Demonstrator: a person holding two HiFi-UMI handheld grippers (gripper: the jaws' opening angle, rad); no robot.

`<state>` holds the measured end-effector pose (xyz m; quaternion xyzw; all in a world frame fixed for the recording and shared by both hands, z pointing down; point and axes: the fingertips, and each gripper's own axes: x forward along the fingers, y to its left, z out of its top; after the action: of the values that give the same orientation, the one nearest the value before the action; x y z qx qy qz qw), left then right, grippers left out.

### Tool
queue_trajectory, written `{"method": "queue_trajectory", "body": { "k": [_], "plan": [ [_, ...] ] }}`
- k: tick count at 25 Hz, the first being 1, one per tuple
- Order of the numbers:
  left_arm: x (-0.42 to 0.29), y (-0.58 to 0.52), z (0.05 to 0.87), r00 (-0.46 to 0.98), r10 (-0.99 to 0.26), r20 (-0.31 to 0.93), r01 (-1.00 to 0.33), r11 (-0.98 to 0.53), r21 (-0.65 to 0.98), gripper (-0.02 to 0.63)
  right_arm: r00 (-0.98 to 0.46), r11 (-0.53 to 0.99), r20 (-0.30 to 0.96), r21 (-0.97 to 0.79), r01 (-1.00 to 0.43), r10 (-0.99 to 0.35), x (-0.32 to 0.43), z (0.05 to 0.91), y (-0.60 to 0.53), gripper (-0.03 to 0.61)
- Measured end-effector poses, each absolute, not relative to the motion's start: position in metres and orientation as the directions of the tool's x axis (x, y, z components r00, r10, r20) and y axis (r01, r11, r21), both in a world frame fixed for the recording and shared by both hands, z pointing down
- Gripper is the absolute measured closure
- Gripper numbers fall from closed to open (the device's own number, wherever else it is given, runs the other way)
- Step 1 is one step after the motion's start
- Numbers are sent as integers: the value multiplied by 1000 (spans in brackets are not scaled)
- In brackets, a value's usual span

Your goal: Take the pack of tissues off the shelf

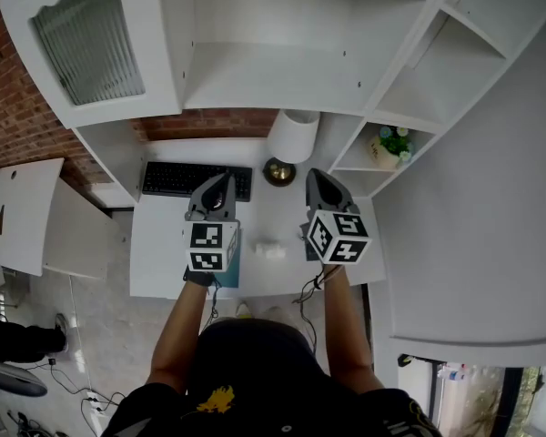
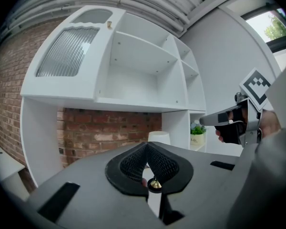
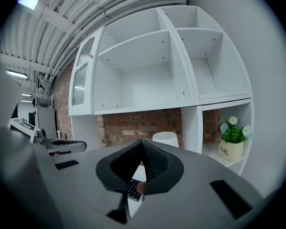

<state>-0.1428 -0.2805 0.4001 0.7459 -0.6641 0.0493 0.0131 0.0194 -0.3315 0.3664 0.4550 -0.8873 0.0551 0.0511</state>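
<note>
Pack of tissues: white, lying on table, centre of frame, between both claws. Shelf unit: white, top of frame. Keyboard: black, centre left. Left claw, right claw: pressed together, empty.

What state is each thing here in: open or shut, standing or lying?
Left tongs: shut, empty.
Right tongs: shut, empty.
Cabinet door: shut.
Lamp: upright, looks unlit.
Flower pot: upright on a shelf.
White packet: lying on the desk.
</note>
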Motion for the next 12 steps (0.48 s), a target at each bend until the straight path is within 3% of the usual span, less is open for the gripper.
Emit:
{"method": "queue_trajectory", "body": {
  "k": [12],
  "plan": [
    [-137, -264, 383, 114, -991, 68, -993, -116, -34, 597, -564, 570, 116, 22, -822, -818, 33, 351, -316, 577]
  ]
}}
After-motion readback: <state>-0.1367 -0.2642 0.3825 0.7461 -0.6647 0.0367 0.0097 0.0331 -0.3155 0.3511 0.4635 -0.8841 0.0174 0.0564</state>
